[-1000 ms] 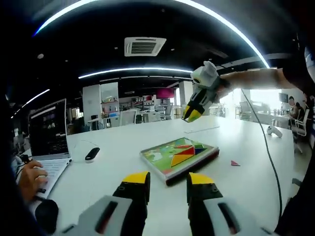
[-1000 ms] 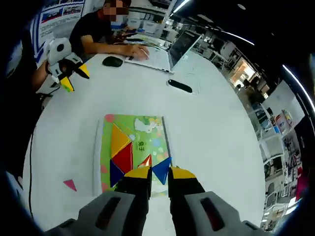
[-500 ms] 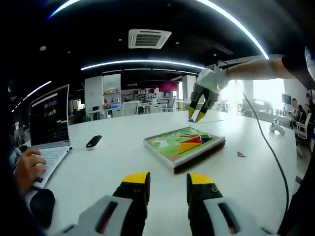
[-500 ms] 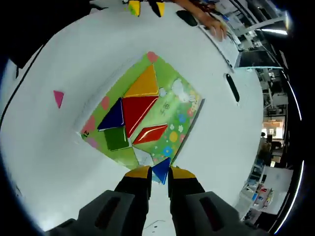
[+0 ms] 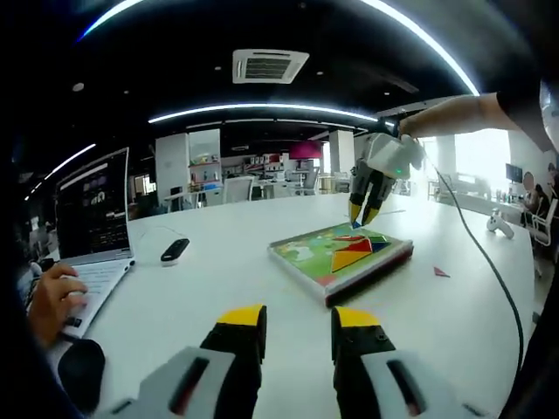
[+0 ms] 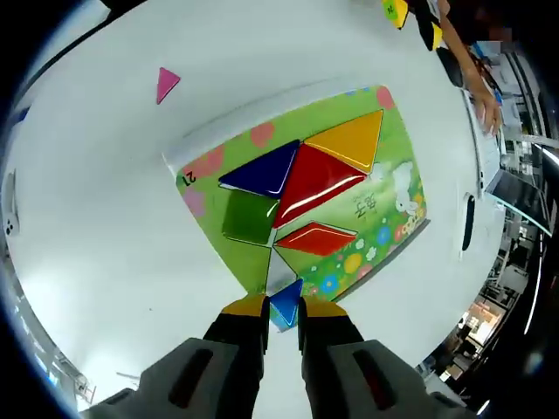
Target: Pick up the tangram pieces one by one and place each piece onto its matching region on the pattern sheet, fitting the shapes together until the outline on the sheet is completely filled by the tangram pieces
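Gripping a blue triangle [image 6: 286, 303], the right tool [image 6: 278, 307] hovers over the sheet [image 6: 367, 218]; the left tool [image 5: 295, 320] hangs parted above the bench [image 5: 201, 288].

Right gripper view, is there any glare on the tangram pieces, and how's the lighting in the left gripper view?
Right gripper view: white streaks of glare cross the glossy red triangle and red parallelogram; the white table looks bright and evenly lit. Left gripper view: dark ceiling with bright curved light strips, blown-out windows at right, and fisheye bending at the edges.

Seven tangram pieces [image 6: 312, 178], one pattern sheet [image 6: 390, 203]
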`<act>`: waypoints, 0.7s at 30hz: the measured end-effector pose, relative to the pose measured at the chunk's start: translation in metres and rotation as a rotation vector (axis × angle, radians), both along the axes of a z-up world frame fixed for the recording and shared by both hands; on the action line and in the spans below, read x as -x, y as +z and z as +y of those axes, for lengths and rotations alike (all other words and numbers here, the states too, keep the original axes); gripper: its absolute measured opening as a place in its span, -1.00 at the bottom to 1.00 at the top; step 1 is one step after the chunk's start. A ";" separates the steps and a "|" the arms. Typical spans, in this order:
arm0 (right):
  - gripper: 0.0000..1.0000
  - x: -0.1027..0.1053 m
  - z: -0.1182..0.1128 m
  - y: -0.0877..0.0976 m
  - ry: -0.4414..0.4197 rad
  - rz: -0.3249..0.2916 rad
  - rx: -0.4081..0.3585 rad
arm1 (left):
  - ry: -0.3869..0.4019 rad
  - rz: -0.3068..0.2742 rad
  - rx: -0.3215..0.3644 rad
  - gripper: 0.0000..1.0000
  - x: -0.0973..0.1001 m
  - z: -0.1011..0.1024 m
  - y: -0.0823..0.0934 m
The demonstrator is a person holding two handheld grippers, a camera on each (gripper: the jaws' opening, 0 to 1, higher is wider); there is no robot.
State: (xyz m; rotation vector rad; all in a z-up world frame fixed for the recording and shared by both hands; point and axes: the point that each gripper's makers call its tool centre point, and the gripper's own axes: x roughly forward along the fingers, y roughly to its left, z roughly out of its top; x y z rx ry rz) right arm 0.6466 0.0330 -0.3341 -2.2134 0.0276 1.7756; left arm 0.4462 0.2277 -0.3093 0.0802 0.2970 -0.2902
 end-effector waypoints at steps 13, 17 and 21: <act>-0.70 -0.005 -0.006 -0.011 0.114 -0.008 0.113 | -0.047 0.031 0.007 -0.37 -0.009 -0.021 -0.008; -0.70 -0.007 -0.003 -0.010 0.097 0.008 0.104 | -0.060 0.035 0.011 -0.37 -0.011 -0.025 -0.009; -0.70 -0.009 -0.002 -0.011 0.100 0.004 0.100 | -0.079 0.036 0.020 -0.37 -0.012 -0.031 -0.007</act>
